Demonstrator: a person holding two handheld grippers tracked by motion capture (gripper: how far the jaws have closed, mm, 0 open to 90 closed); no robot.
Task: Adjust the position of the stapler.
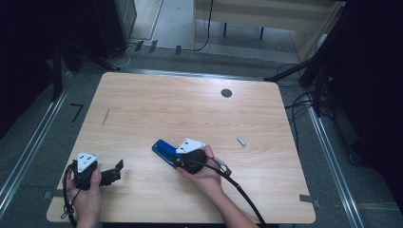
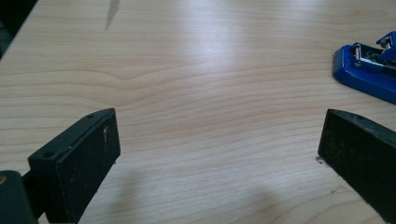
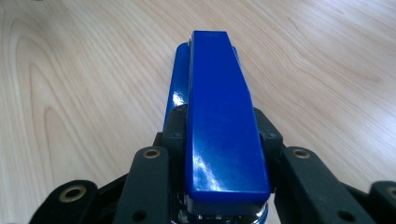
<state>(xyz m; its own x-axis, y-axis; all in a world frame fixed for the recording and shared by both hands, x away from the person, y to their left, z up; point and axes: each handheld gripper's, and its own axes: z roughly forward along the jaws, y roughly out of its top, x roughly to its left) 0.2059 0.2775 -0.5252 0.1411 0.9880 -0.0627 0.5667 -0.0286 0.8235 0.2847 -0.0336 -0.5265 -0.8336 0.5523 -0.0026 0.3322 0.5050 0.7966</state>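
Observation:
A blue stapler [image 1: 163,149] lies low over the wooden table [image 1: 190,109], a little in front of its middle. My right gripper [image 1: 175,159] is shut on the stapler's rear end, and a hand holds the gripper from behind. In the right gripper view the stapler [image 3: 215,84] runs straight away from me, with the right gripper [image 3: 219,123] pressing a black jaw against each of its sides. My left gripper [image 1: 115,172] rests near the front left of the table, open. In the left gripper view, bare wood lies between the wide-apart jaws of the left gripper [image 2: 217,154], and the stapler [image 2: 364,70] is at the far right.
A small pale grey piece [image 1: 241,140] lies right of the stapler. A dark round hole [image 1: 226,93] sits near the table's far edge. The right gripper's black cable [image 1: 242,192] trails off the front edge. Floor rails and cables surround the table.

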